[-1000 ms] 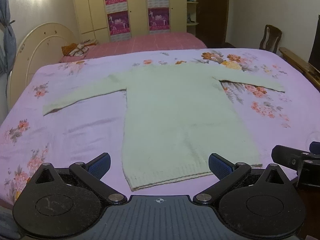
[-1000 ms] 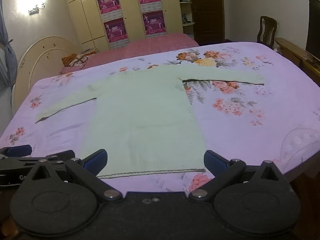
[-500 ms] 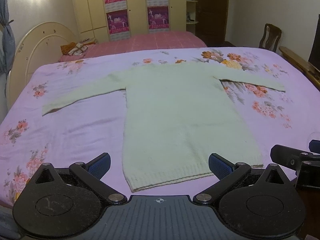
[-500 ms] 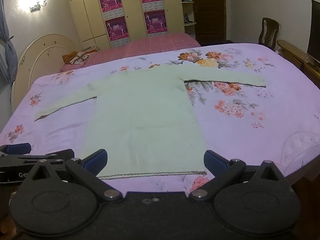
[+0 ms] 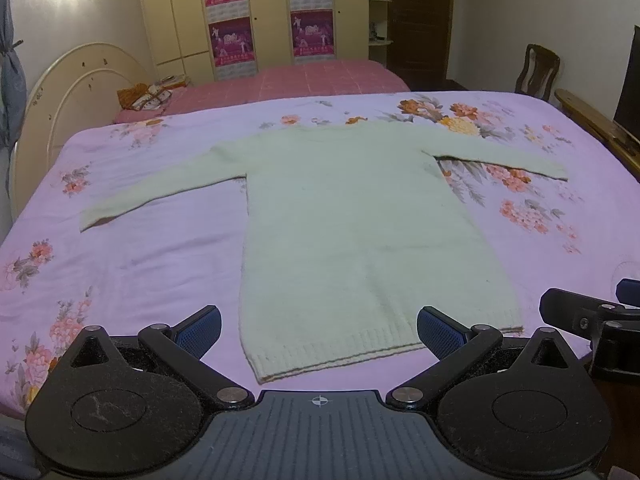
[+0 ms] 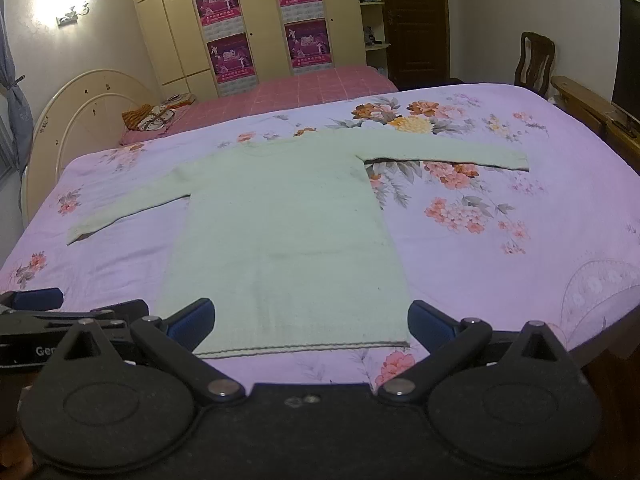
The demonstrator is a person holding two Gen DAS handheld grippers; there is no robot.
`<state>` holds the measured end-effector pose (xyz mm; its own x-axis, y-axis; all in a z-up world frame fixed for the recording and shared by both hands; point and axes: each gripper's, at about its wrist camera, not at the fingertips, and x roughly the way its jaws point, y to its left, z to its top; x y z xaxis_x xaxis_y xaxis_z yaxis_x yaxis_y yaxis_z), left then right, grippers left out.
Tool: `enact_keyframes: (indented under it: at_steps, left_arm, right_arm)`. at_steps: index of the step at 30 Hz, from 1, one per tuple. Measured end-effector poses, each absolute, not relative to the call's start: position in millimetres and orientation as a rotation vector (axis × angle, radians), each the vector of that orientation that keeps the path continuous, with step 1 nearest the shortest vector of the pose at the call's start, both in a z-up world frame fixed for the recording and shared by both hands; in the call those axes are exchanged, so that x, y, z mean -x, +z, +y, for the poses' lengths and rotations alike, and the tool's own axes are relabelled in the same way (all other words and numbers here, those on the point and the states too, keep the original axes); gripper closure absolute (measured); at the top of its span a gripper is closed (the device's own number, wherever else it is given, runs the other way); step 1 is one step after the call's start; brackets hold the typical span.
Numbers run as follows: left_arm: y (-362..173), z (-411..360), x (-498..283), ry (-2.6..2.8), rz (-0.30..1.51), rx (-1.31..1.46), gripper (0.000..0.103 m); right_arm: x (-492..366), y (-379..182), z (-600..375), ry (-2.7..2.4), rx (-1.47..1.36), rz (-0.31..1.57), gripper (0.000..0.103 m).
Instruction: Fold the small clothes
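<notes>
- Sweater (image 5: 360,232), pale green, lies flat on the bed (image 5: 132,264) straight ahead of both tools, both sleeves spread out to the sides and the hem nearest the tools.
- Left tool (image 5: 319,326) hovers just short of the hem with its jaws spread wide, grasping nothing; the hem's left corner sits between its fingers in the left wrist view.
- Right tool (image 6: 311,317) hangs beside it, likewise released and empty, with the hem's right corner close to its right finger.
- Folding looks not yet begun: this reads as the approach before a first grasp.
- Next move likely calls for each tool to reach a sleeve or a hem corner, pinch only the knit and not the bedsheet, then carry it across the body.
</notes>
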<state>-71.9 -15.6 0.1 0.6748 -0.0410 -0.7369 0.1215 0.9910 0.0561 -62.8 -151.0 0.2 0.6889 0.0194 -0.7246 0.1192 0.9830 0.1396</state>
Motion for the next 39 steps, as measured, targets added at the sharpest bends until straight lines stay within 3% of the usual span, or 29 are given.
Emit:
enact_keyframes:
  at_steps: [39]
  left_arm:
    - [-2.2,-22.4,66.8,-0.101,0.837,-0.104,0.000]
  right_arm:
    - [62.0,3.3,-155.1,-0.072,-0.189,0.807,0.001]
